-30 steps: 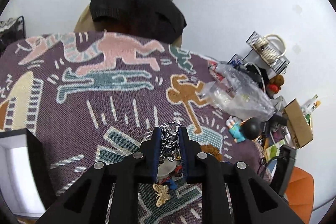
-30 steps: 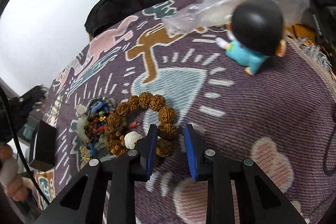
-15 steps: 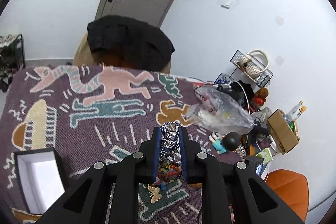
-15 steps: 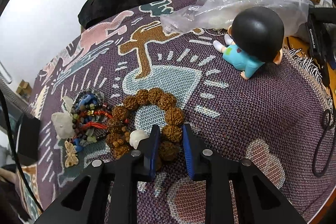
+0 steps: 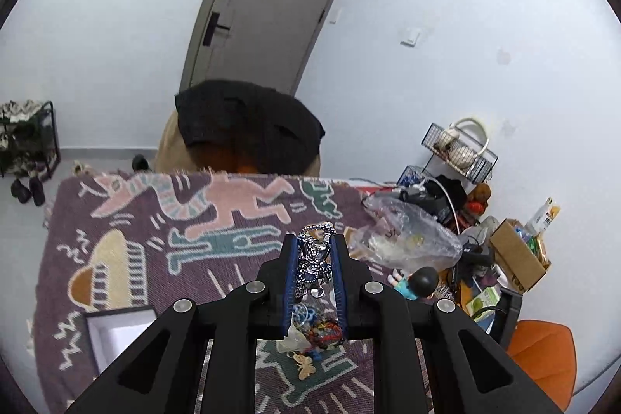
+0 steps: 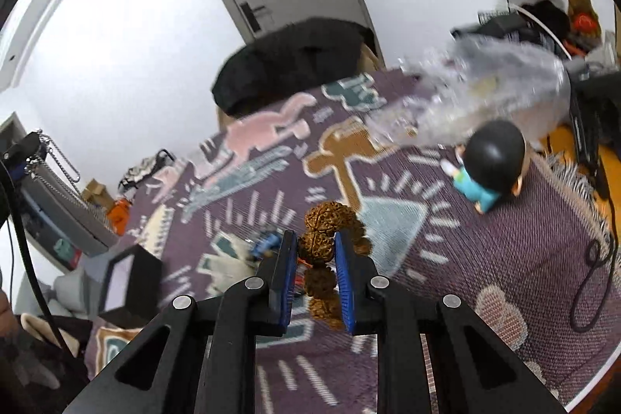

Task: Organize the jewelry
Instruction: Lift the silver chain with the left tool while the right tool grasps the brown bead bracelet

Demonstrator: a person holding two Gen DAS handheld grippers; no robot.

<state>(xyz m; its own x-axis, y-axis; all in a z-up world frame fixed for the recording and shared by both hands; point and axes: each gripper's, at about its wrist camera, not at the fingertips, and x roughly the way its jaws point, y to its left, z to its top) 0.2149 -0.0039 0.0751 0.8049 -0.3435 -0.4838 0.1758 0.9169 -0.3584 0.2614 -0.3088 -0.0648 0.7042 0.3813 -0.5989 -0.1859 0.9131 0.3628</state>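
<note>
The left gripper (image 5: 313, 268) is clamping a silver chain (image 5: 313, 260) between its blue pads, the links bunching up and spilling out past the tips, well above the patterned cloth (image 5: 128, 220). The right gripper (image 6: 316, 260) is pinching a bracelet (image 6: 324, 247) of big, knobbly brown beads, one bead pressed between the pads while the others are hanging in a loop above and below, clear of the cloth. The chain looks light, limp and slippery, likely to slide or snag, so a bunched middle is the safer place to hold. The bracelet looks stiffer and heavier, each bead hard and rough, so gripping across one bead should be holding well, though the loop will be swinging. Below the left gripper, the remaining pile (image 5: 316, 330) of coloured beads and a butterfly charm (image 5: 304, 367) are lying on the cloth. An open black box (image 5: 116, 330) with a white lining is sitting near the cloth's left edge; what shows of its inside looks empty. A crumpled clear bag (image 5: 407, 235) is lying at the right beside a small figurine (image 5: 417, 284); its contents are too unclear to tell.
</note>
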